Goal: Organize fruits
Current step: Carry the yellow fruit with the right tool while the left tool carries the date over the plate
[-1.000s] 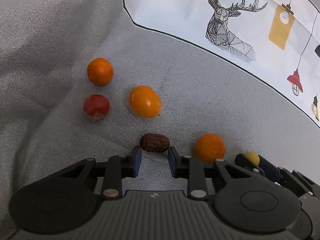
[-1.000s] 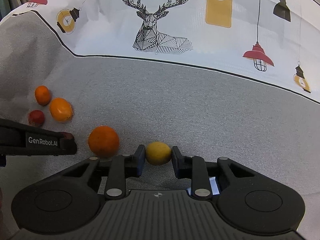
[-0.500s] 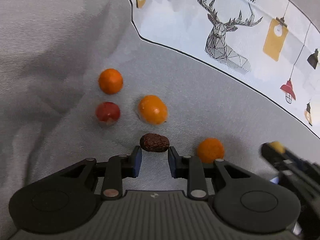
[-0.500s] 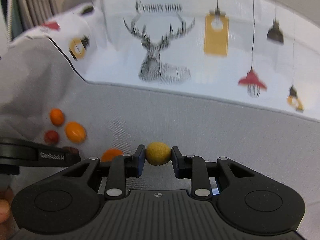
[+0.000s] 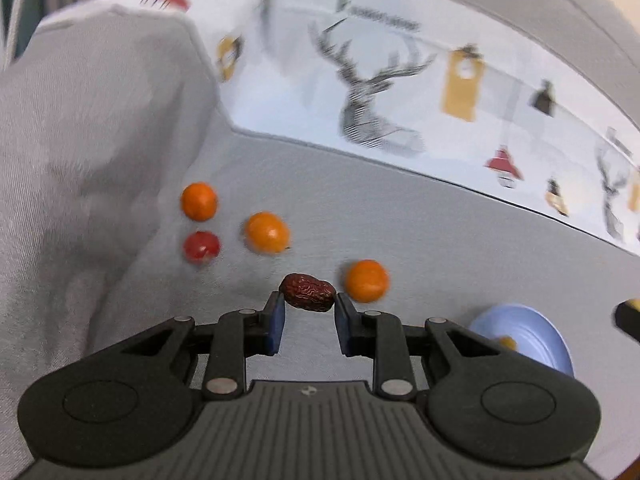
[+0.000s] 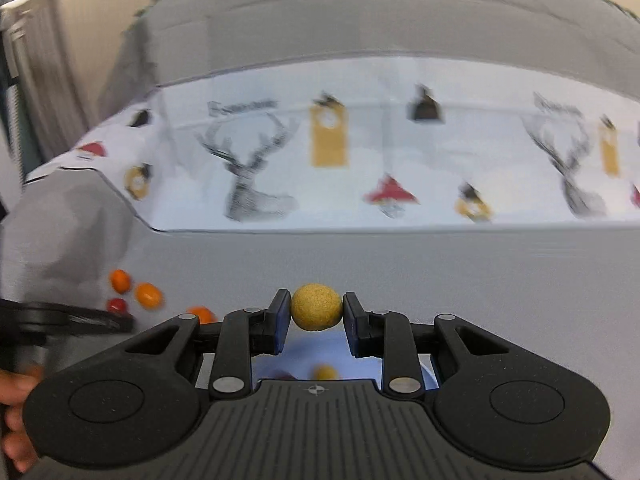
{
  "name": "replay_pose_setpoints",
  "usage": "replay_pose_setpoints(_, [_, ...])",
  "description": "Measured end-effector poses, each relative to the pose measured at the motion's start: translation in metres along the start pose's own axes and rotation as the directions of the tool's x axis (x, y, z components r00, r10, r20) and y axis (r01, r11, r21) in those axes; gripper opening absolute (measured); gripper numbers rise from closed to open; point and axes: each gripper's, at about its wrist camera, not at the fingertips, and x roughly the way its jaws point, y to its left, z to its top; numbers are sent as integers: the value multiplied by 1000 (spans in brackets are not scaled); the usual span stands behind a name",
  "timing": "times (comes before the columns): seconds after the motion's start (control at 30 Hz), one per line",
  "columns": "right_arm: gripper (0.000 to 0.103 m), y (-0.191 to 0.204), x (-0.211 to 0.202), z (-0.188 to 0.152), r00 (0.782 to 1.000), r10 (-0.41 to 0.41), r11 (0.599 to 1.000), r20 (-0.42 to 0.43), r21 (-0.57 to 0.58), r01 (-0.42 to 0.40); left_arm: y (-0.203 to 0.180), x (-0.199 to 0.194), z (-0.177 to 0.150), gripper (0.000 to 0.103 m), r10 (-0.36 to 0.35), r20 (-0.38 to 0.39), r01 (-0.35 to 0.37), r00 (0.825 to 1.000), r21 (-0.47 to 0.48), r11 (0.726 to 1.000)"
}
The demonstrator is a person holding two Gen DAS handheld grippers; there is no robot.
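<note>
Jaws closed on fruit in both grippers, both loads off the grey cloth.

The left gripper [image 5: 307, 308] pinches a wrinkled dried date [image 5: 307, 292] endwise at the very tips of its pads; the right gripper [image 6: 316, 318] clamps a small yellow ball-shaped fruit [image 6: 316, 307] likewise. A blue plate [image 5: 536, 340] lies low right in the left view, directly beneath the right gripper in the right view, already holding small fruit. Three orange fruits, the nearest [image 5: 367, 281] just beyond the date, and a red one [image 5: 201, 246] remain loose on the cloth. Risk: tip-only grips; the round fruit may squirt free, or roll off the shallow plate if released high. The grippers could collide above the plate.
</note>
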Motion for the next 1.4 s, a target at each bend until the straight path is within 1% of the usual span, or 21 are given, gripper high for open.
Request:
replay_pose_setpoints(0.07, [30, -16, -3, -8, 1000, -16, 999, -15, 31, 17, -10, -12, -10, 29, -33, 21, 33, 999, 32, 999])
replay_pose_setpoints(0.17, [30, -29, -5, -23, 999, -32, 999, -43, 37, 34, -25, -27, -27, 29, -120, 24, 118, 993, 58, 991])
replay_pose_setpoints(0.27, [30, -40, 1, -39, 994, -47, 998, -100, 25, 49, -43, -31, -40, 29, -206, -11, 206, 978, 74, 976])
replay_pose_setpoints(0.33, [30, -46, 3, -44, 992, -49, 998, -119, 22, 51, -57, -28, -46, 29, -257, -51, 261, 965, 116, 958])
replay_pose_setpoints(0.43, [30, -55, 3, -45, 991, -56, 998, -123, 1, 56, -76, -18, -53, 29, -284, -91, 297, 954, 184, 937])
replay_pose_setpoints(0.53, [30, -64, 5, -45, 990, -56, 998, -132, 5, 57, -88, -10, -58, 29, -307, -132, 330, 943, 223, 917])
replay_pose_setpoints(0.7, [30, -66, 10, -47, 989, -48, 999, -141, -26, 45, -100, 2, -64, 29, -320, -173, 357, 932, 276, 892])
replay_pose_setpoints(0.83, [30, -61, 13, -47, 988, -43, 998, -148, -58, 35, -100, 12, -65, 29, -277, -170, 317, 945, 281, 906])
replay_pose_setpoints(0.9, [30, -59, 14, -48, 988, -41, 997, -148, -70, 31, -98, 12, -63, 29, -268, -167, 307, 949, 286, 908])
replay_pose_setpoints(1.17, [30, -56, 16, -48, 988, -30, 997, -149, -72, 19, -104, 7, -67, 29, -284, -170, 326, 944, 321, 889])
replay_pose_setpoints(1.3, [30, -53, 17, -48, 988, -25, 997, -149, -78, 13, -105, 7, -68, 29, -291, -177, 335, 940, 321, 886])
replay_pose_setpoints(1.4, [30, -51, 18, -49, 989, -17, 997, -144, -81, 5, -105, 8, -68, 29, -289, -175, 332, 941, 323, 886])
